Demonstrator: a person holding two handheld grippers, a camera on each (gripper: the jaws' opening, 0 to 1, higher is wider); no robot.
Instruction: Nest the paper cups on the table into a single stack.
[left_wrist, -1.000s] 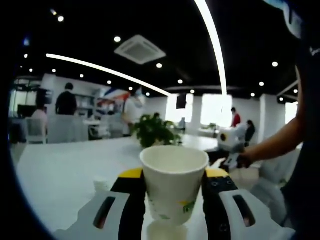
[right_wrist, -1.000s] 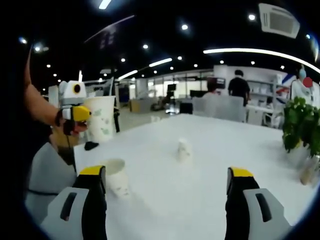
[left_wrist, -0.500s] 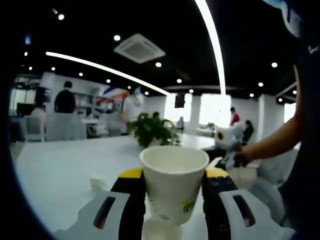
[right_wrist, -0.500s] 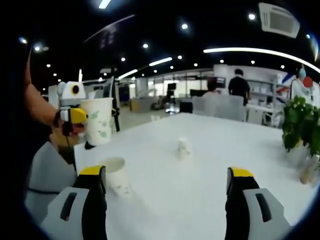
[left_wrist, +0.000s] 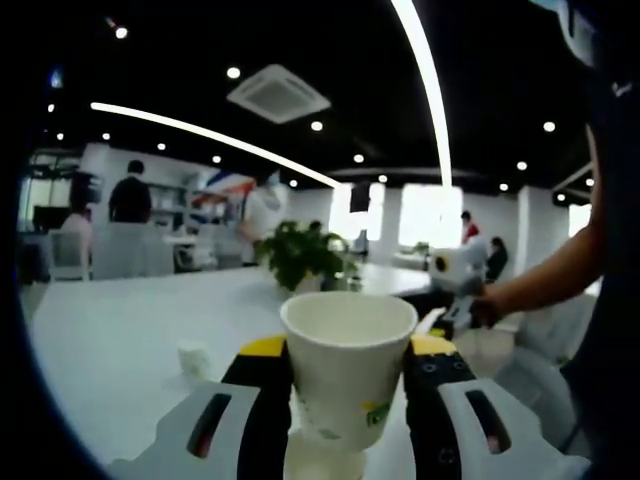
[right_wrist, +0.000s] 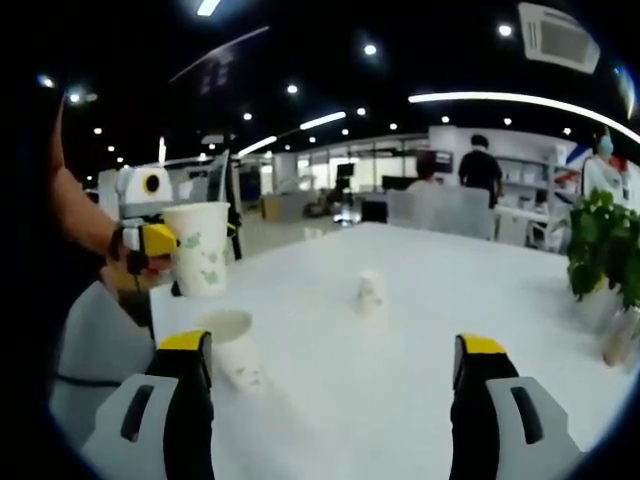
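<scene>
left gripper (left_wrist: 348, 375) pinching paper cup (left_wrist: 348, 370); right gripper (right_wrist: 335, 360) spread, second cup (right_wrist: 232, 348) beside left jaw

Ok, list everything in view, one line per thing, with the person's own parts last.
held paper cup: one, white with green print, upright between the left gripper's jaws
standing paper cup: one, white, upright on the table near the right gripper's left jaw
far paper cup: one, white, mid-table, rim-down by the look of it
table: one, white, under the cups
potted plant: one, green, at the table's far right edge
left gripper: shut on the held paper cup
right gripper: open, over the table
</scene>
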